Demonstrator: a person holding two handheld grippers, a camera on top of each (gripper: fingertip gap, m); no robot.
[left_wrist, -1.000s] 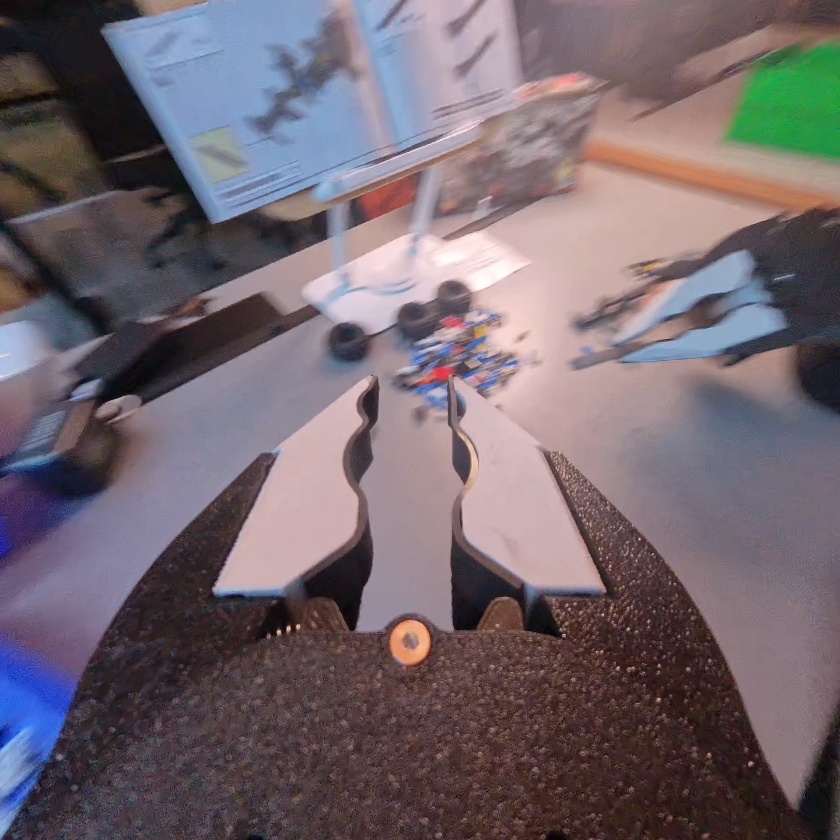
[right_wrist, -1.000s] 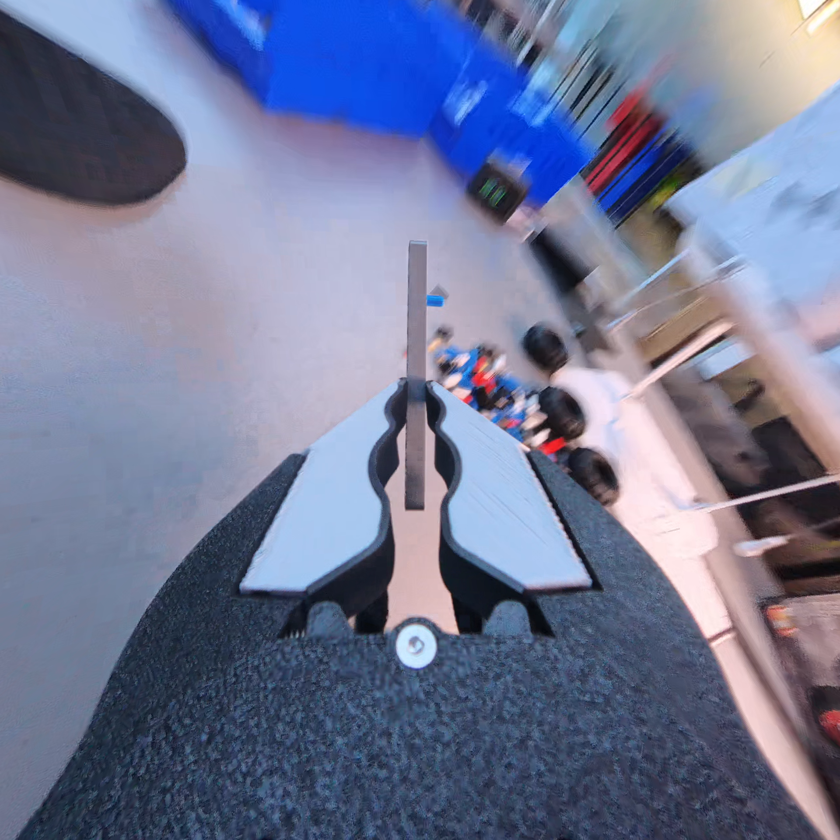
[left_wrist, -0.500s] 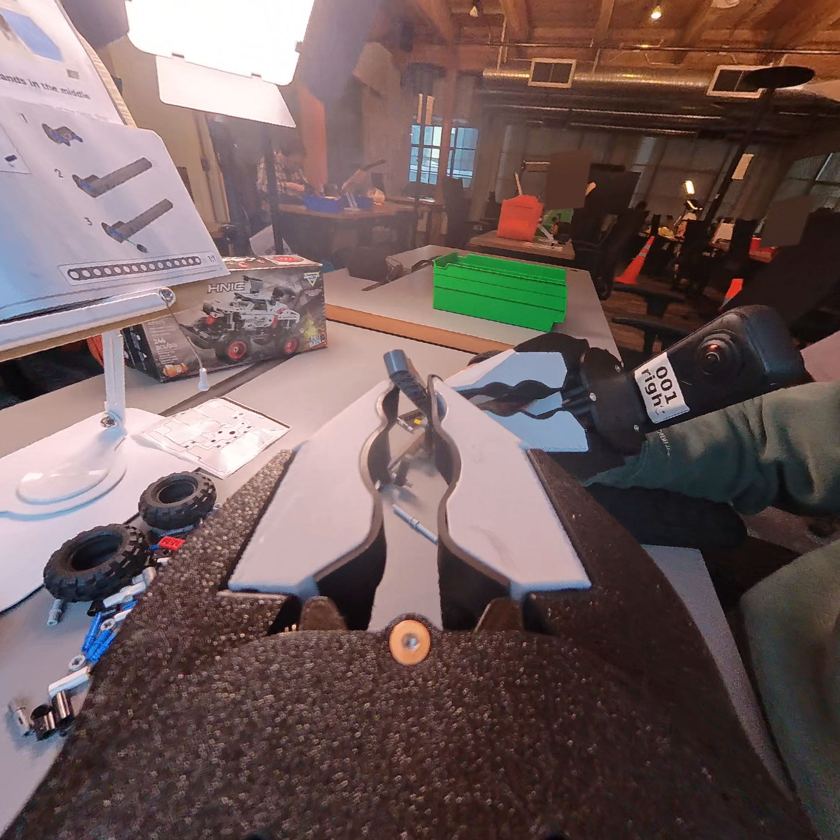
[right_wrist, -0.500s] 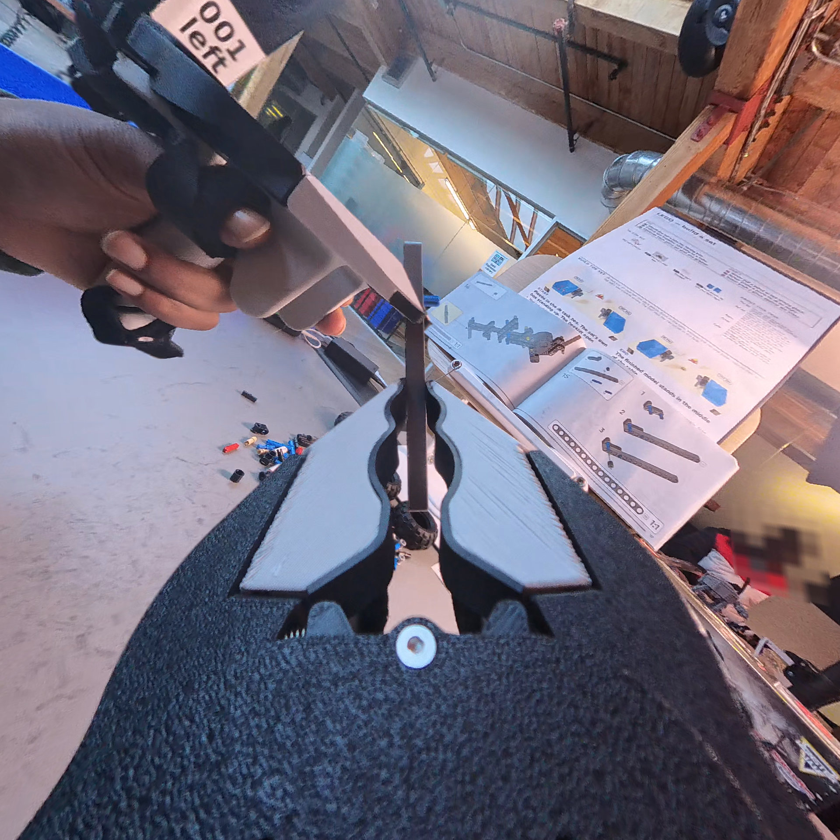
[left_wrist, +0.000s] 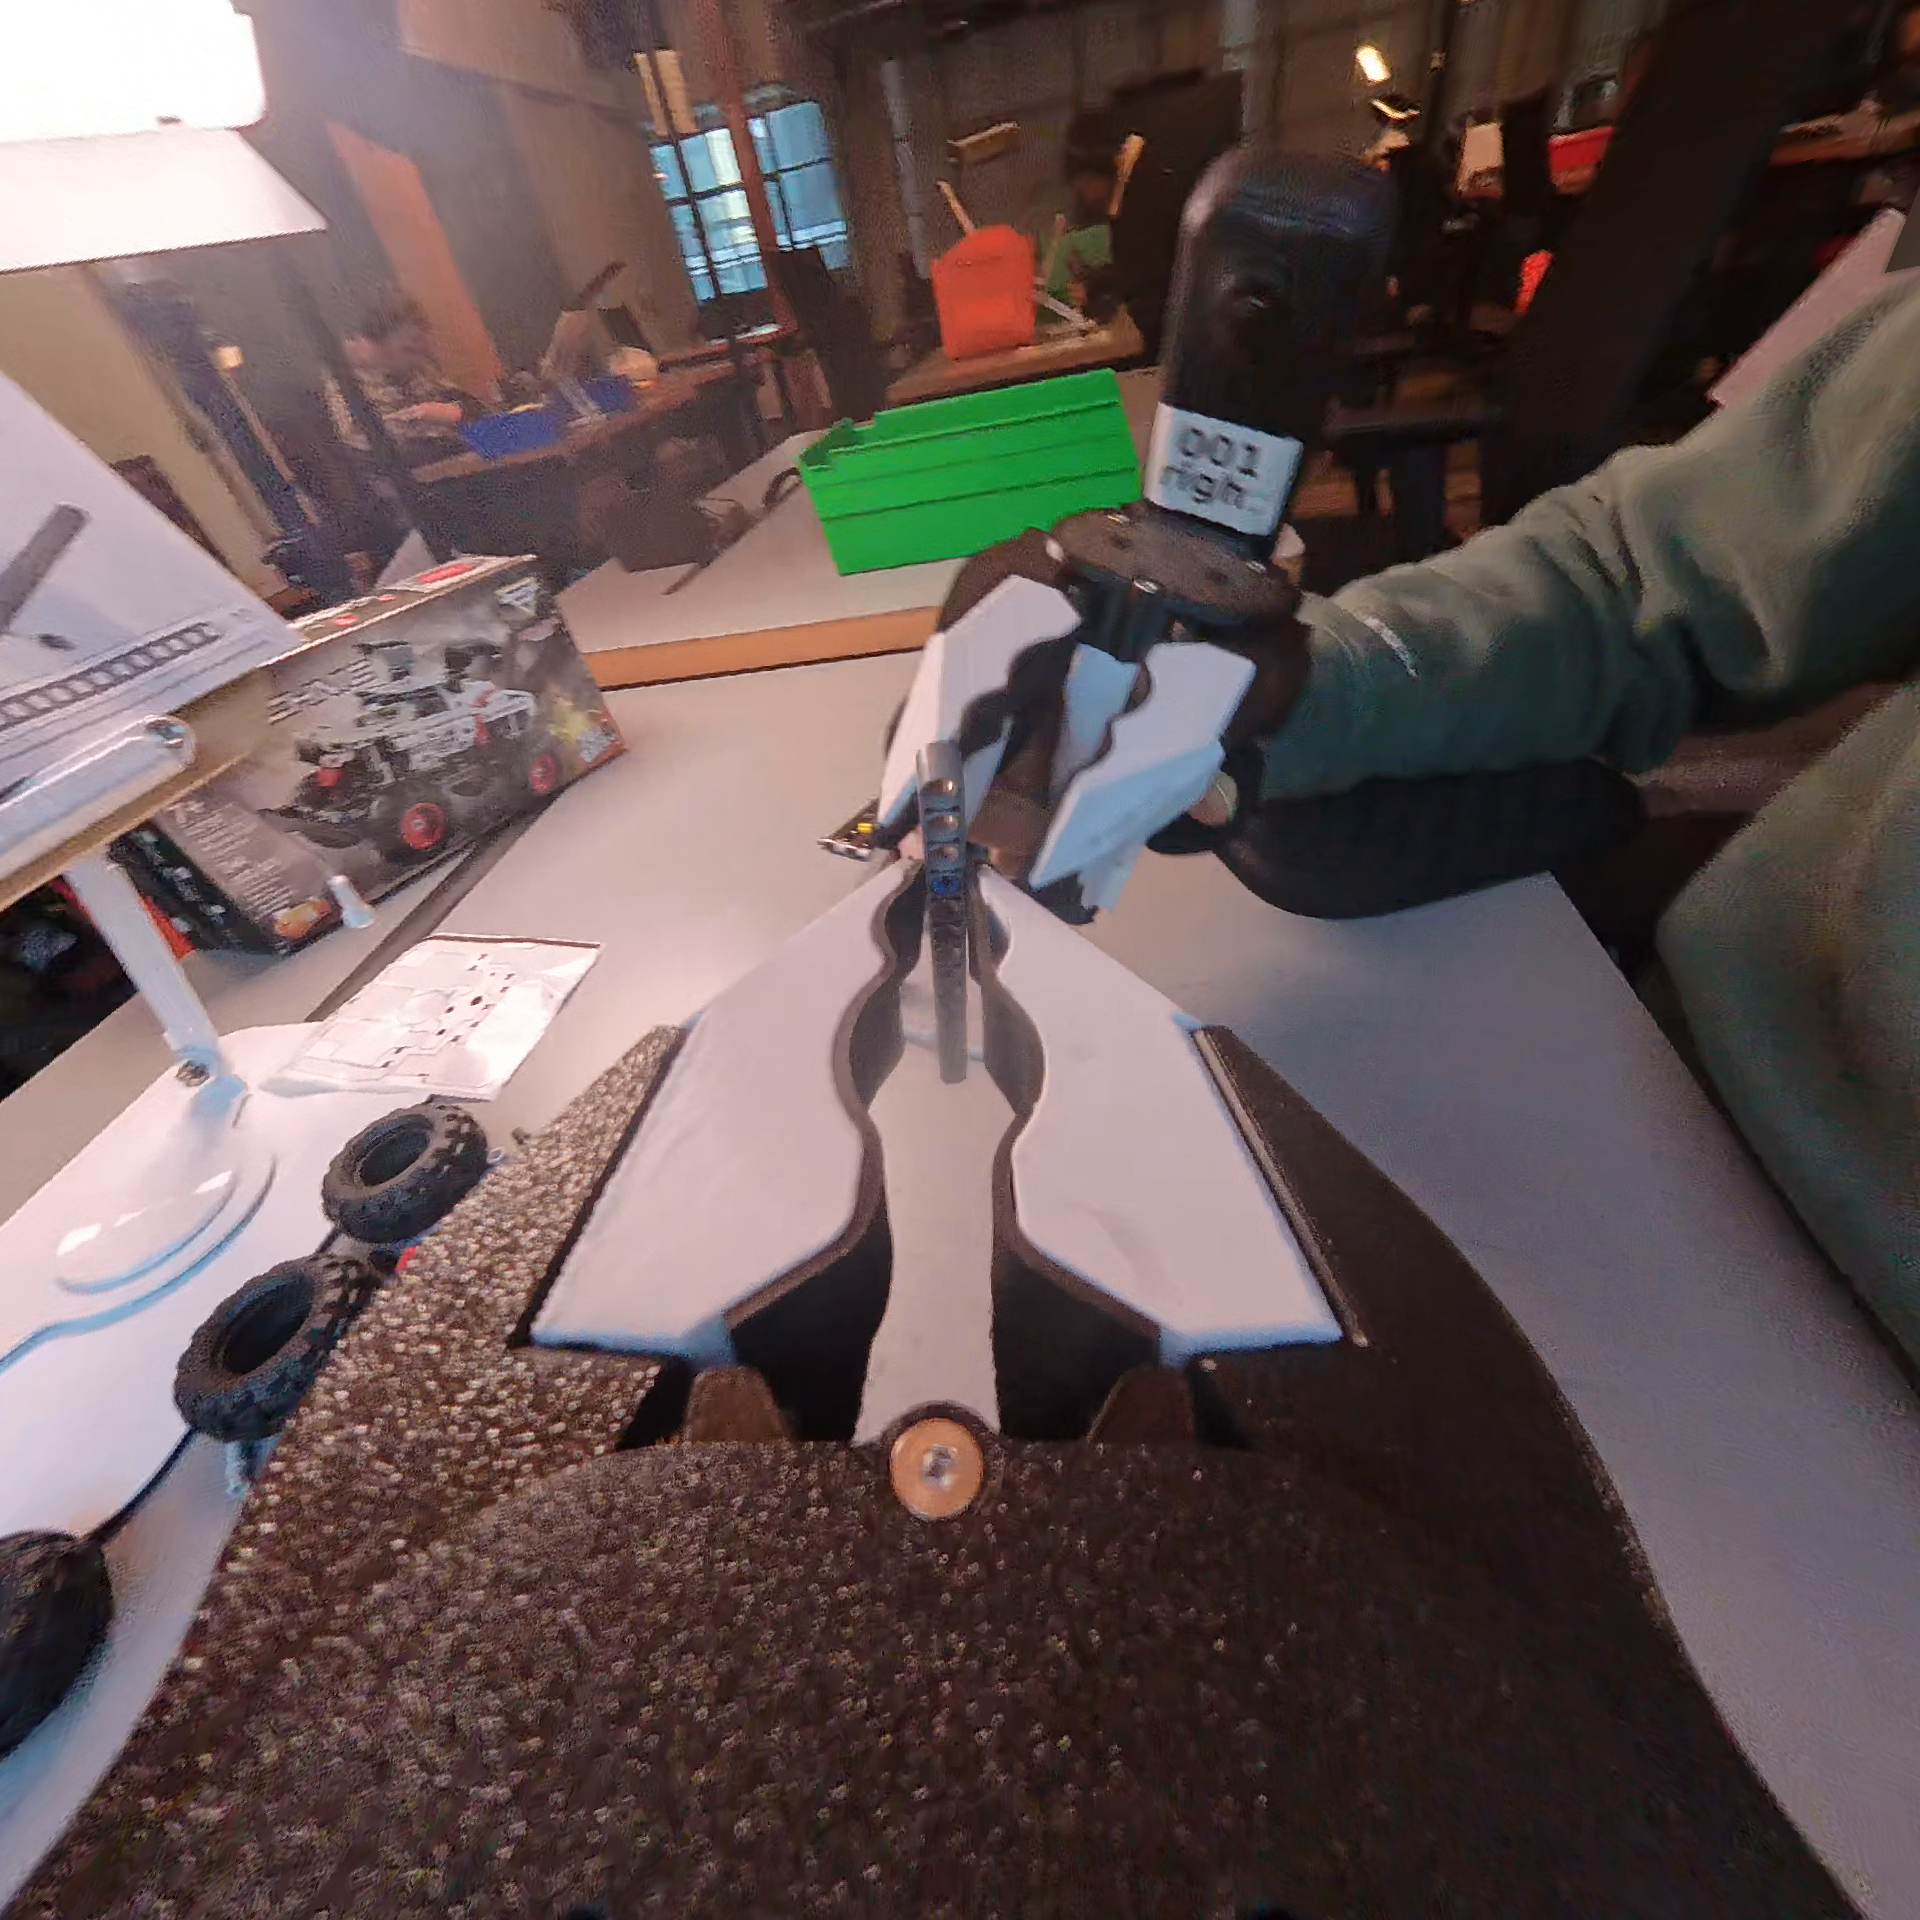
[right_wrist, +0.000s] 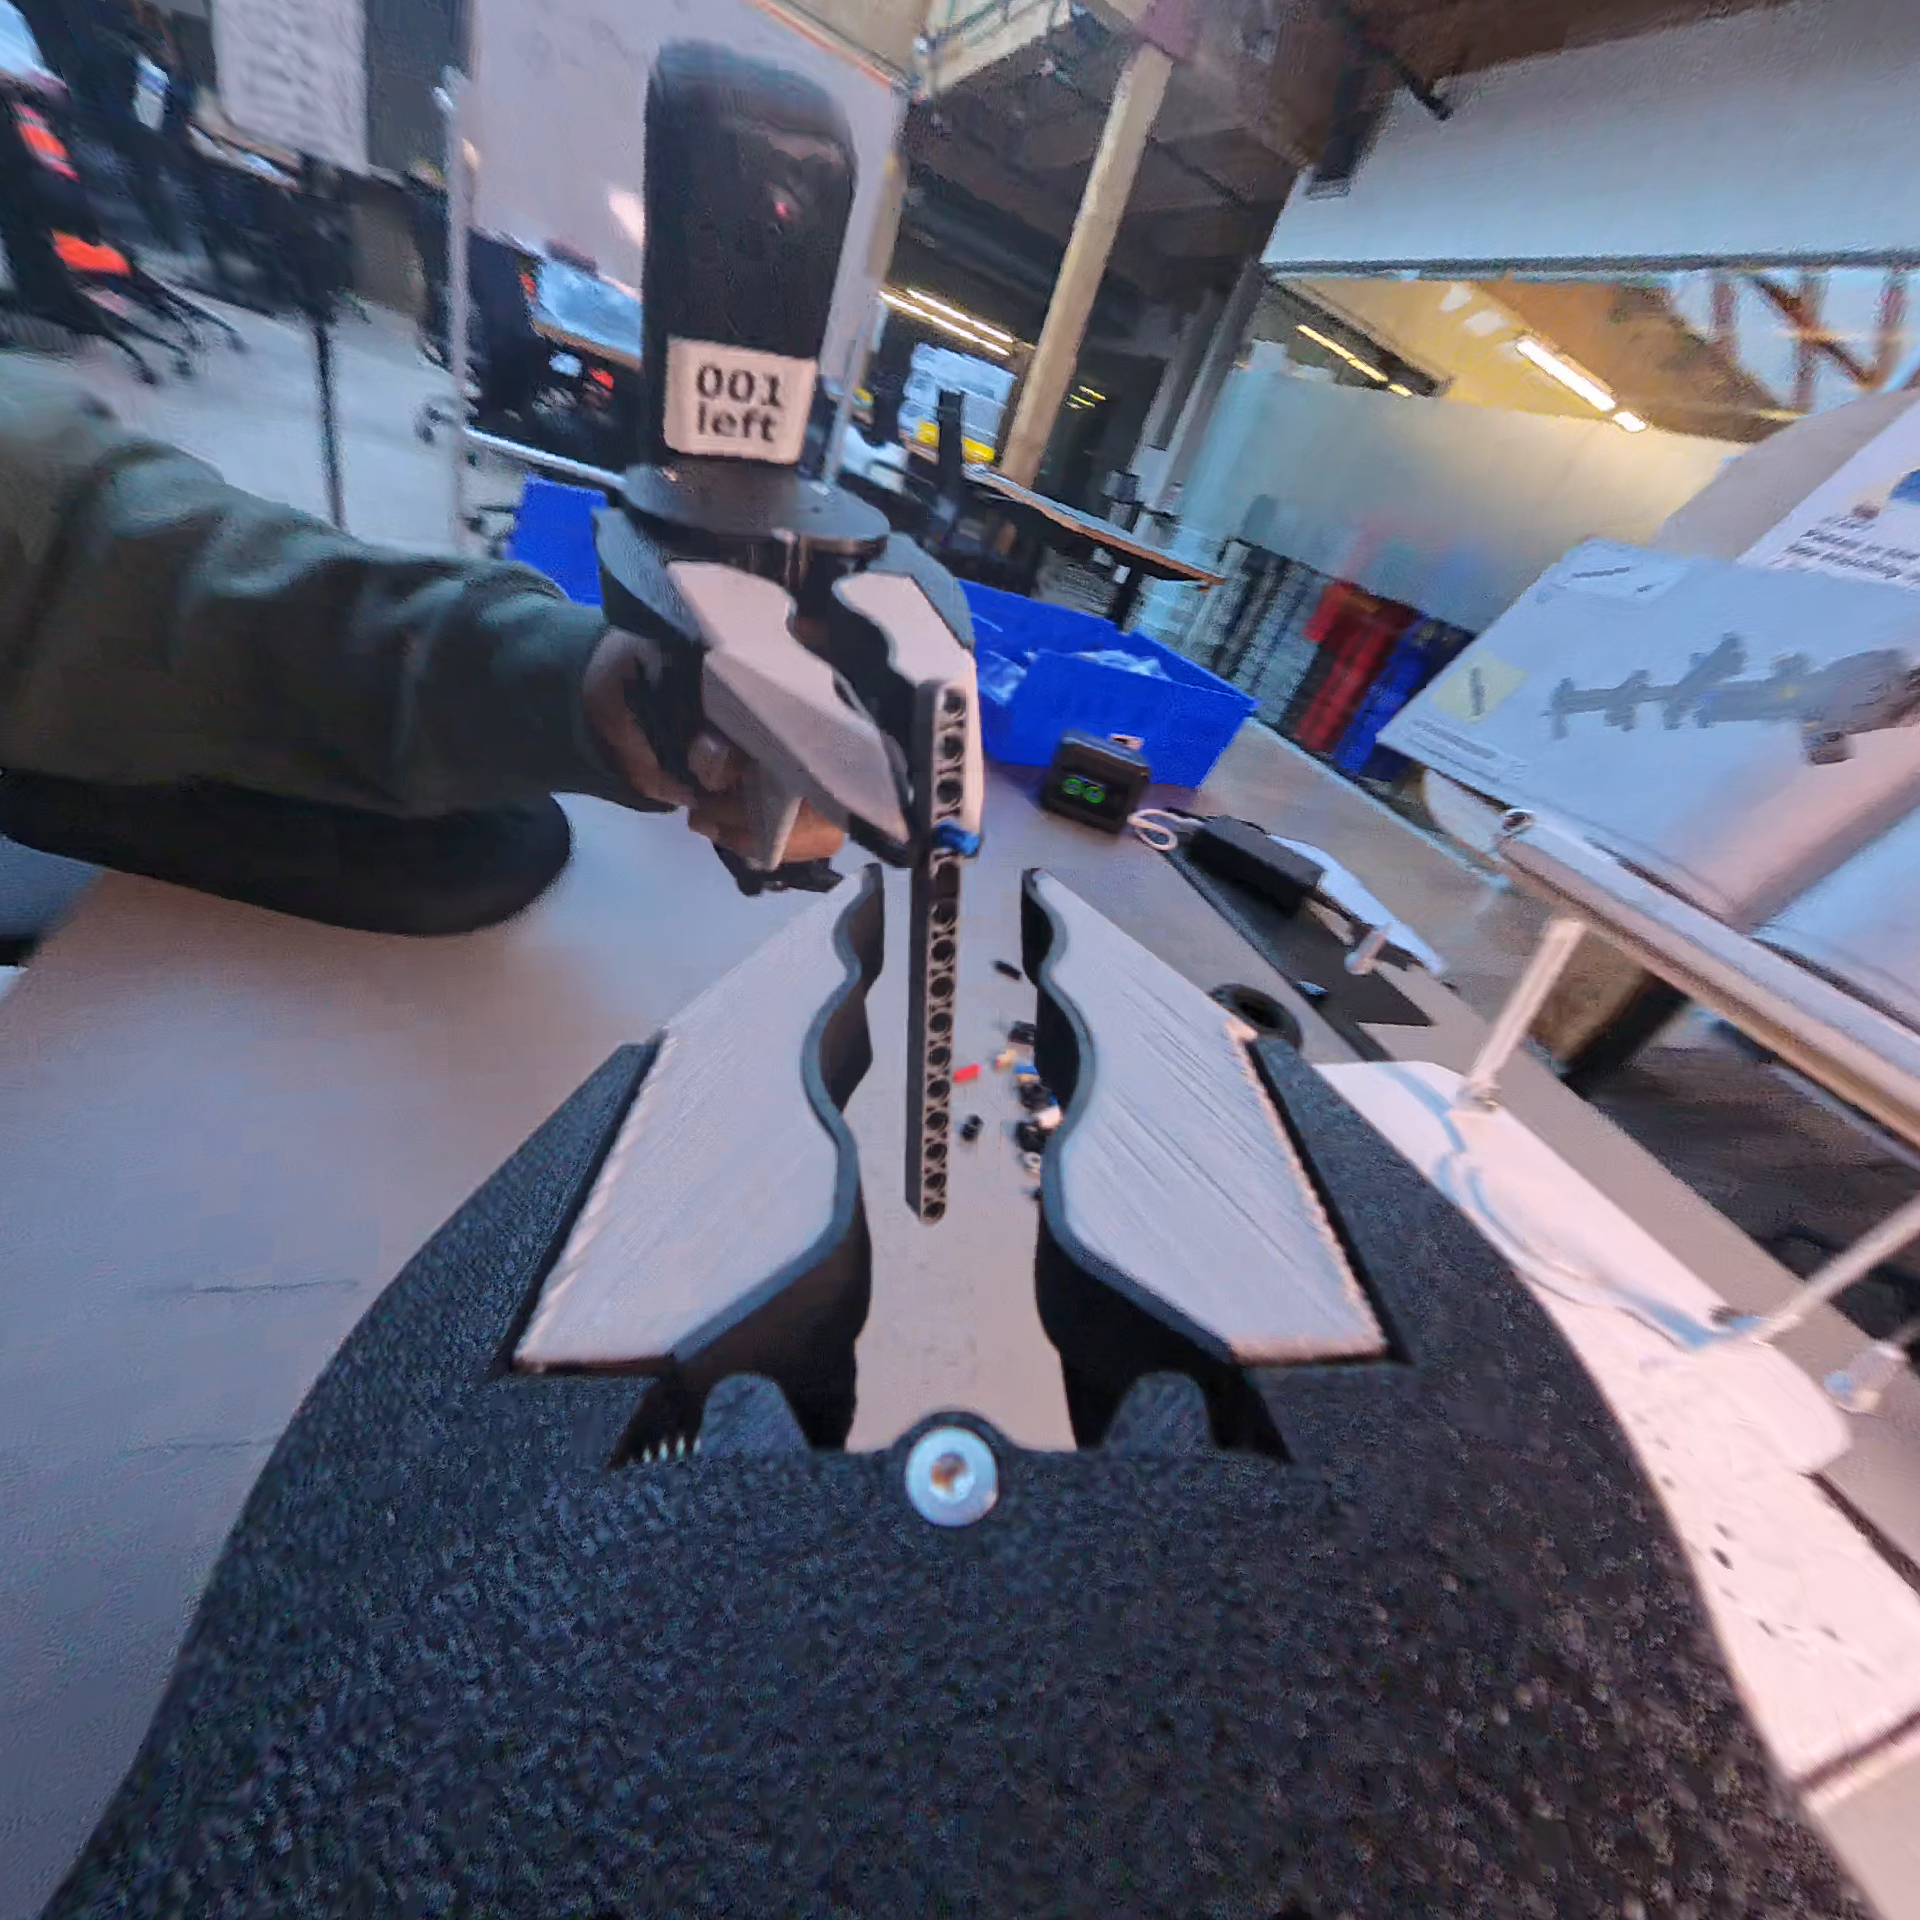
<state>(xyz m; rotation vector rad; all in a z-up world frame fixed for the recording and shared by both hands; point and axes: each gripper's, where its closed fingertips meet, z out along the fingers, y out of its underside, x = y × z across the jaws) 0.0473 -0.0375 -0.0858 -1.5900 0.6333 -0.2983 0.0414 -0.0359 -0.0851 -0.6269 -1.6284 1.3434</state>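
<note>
— Above the grey counter (left_wrist: 1455, 1143), near its middle, the left hand-held gripper (left_wrist: 945, 896) is pinched tight on a dark grey beam (left_wrist: 948, 997) with a row of holes.

— Which way does the beam stand?

— Upright, clear of the counter. From the other side you see the left one grips it close to the top end, and the long lower part hangs down free. A small blue pin (right_wrist: 958, 840) sticks out of the beam just below the grip.

— And the right hand-held gripper (right_wrist: 954, 883)?

— Spread wide. Its 2 fingers stand on either side of the hanging beam, with a gap on each side; neither touches it. A green sleeve (left_wrist: 1558, 623) leads to the hand on it.

— What else is lying about?

— 3 black tyres (left_wrist: 403, 1169) to the left, beside the white foot of a stand (left_wrist: 156, 1226) that carries an open instruction booklet (right_wrist: 1662, 727). Behind that, a box with a truck picture (left_wrist: 416, 727), and a flat sheet (left_wrist: 447, 1003) in front of it. Small loose parts (right_wrist: 1023, 1091) are scattered on the counter under the right gripper.

— Farther back?

— Green bins (left_wrist: 977, 478) on the next table, blue bins (right_wrist: 1101, 696) on the far side, and a small black device with green lights (right_wrist: 1091, 784) near them.
</note>
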